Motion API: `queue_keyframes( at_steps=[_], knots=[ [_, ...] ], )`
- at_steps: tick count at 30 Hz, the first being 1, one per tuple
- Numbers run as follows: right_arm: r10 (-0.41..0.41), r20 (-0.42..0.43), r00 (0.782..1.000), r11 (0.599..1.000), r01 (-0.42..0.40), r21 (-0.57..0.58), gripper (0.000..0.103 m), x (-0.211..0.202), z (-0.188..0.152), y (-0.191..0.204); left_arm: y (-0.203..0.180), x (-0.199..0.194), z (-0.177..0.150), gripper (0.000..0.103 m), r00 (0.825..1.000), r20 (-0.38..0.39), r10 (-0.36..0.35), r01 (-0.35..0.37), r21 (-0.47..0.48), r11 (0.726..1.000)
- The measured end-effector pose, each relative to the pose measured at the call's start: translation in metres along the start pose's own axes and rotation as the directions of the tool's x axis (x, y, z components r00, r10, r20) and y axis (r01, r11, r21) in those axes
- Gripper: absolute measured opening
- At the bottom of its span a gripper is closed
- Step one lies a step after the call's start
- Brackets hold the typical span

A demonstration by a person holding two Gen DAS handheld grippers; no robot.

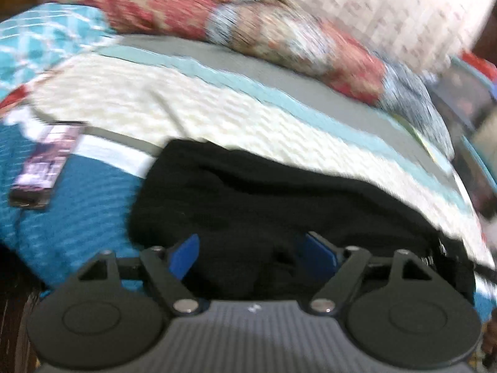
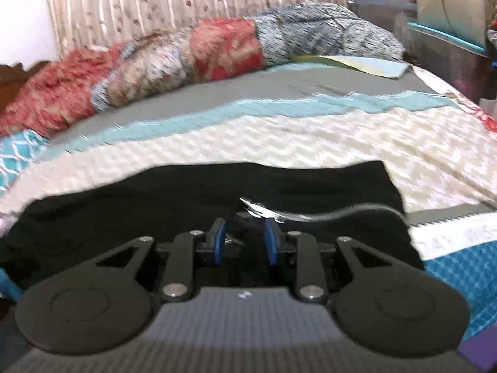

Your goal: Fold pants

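Observation:
Black pants (image 1: 264, 192) lie bunched on the bed's striped cover, near its front edge. In the left wrist view my left gripper (image 1: 251, 255) hovers over their near side. Its blue pads (image 1: 186, 255) stand wide apart, with loose black cloth below and nothing pressed between them. In the right wrist view the pants (image 2: 155, 205) spread wide in front of my right gripper (image 2: 245, 242). Its pads (image 2: 219, 242) stand a narrow gap apart over dark cloth, and I see no pinch. Just beyond them lies a shiny metal fastener (image 2: 261, 209) with a grey strip running right.
The bed cover (image 1: 155, 99) has cream, pale blue, grey and teal bands. A rolled red and grey quilt (image 2: 186, 49) lies along the far side under a curtain (image 2: 186, 0). A flat purple packet (image 1: 46, 161) rests left of the pants. A teal patterned pillow (image 1: 46, 37) sits far left.

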State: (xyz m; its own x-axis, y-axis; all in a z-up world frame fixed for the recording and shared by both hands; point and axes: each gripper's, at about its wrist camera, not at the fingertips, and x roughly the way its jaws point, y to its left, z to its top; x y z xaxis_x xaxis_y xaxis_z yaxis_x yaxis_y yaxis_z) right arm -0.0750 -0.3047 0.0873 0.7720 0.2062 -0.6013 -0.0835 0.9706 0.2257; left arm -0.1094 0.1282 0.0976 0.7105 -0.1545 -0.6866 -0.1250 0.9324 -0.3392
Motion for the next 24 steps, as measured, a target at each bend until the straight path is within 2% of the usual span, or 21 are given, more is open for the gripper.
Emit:
queue_keyframes(
  at_steps=[2,3,4,6,10,13,16,18,20,22,23,24],
  knots=[
    [0.064,-0.039,0.997,0.998,-0.063,0.010,0.031,0.014,-0.002,0.019,0.019,-0.011,0.004,0.080,0.999,0.037,-0.006,0.008,-0.049,0.999],
    [0.101,-0.065,0.993,0.995,-0.100,0.016,0.031,0.020,-0.004,0.031,0.026,-0.013,0.005,0.086,0.999,0.048,0.007,-0.004,-0.064,0.998],
    [0.144,-0.100,0.985,0.990,-0.142,0.023,0.031,0.029,-0.007,0.046,0.034,-0.012,0.007,0.094,0.998,0.054,0.029,-0.024,-0.081,0.996],
    [0.216,-0.166,0.962,0.976,-0.213,0.032,0.029,0.045,-0.010,0.072,0.051,-0.006,0.009,0.095,0.997,0.042,0.059,-0.053,-0.134,0.990],
    [0.333,-0.247,0.910,0.938,-0.345,-0.005,0.024,0.071,-0.008,0.140,0.089,0.019,0.004,0.101,1.000,-0.030,-0.008,-0.001,-0.294,0.956],
    [0.392,-0.277,0.877,0.908,-0.417,-0.034,0.022,0.083,0.002,0.182,0.102,0.041,0.001,0.103,0.992,-0.054,-0.116,0.086,-0.386,0.918],
    [0.425,-0.302,0.854,0.894,-0.448,-0.011,0.022,0.097,0.010,0.210,0.103,0.057,0.000,0.103,0.985,-0.052,-0.162,0.128,-0.405,0.905],
    [0.428,-0.309,0.849,0.893,-0.450,0.002,0.022,0.103,0.005,0.222,0.098,0.065,0.001,0.103,0.986,-0.046,-0.159,0.130,-0.383,0.914],
    [0.441,-0.349,0.827,0.891,-0.449,0.063,0.023,0.124,-0.003,0.228,0.093,0.071,0.001,0.103,0.988,-0.040,-0.147,0.123,-0.362,0.924],
    [0.447,-0.454,0.771,0.893,-0.409,0.186,0.024,0.151,-0.024,0.221,0.089,0.075,0.001,0.101,0.991,-0.015,-0.131,0.118,-0.340,0.933],
    [0.454,-0.444,0.772,0.891,-0.390,0.233,0.017,0.154,-0.034,0.217,0.087,0.078,0.001,0.097,0.994,-0.012,-0.109,0.099,-0.322,0.941],
    [0.478,-0.414,0.775,0.877,-0.393,0.276,0.016,0.154,-0.037,0.210,0.085,0.078,0.001,0.074,0.997,-0.011,-0.074,0.068,-0.304,0.950]
  ],
)
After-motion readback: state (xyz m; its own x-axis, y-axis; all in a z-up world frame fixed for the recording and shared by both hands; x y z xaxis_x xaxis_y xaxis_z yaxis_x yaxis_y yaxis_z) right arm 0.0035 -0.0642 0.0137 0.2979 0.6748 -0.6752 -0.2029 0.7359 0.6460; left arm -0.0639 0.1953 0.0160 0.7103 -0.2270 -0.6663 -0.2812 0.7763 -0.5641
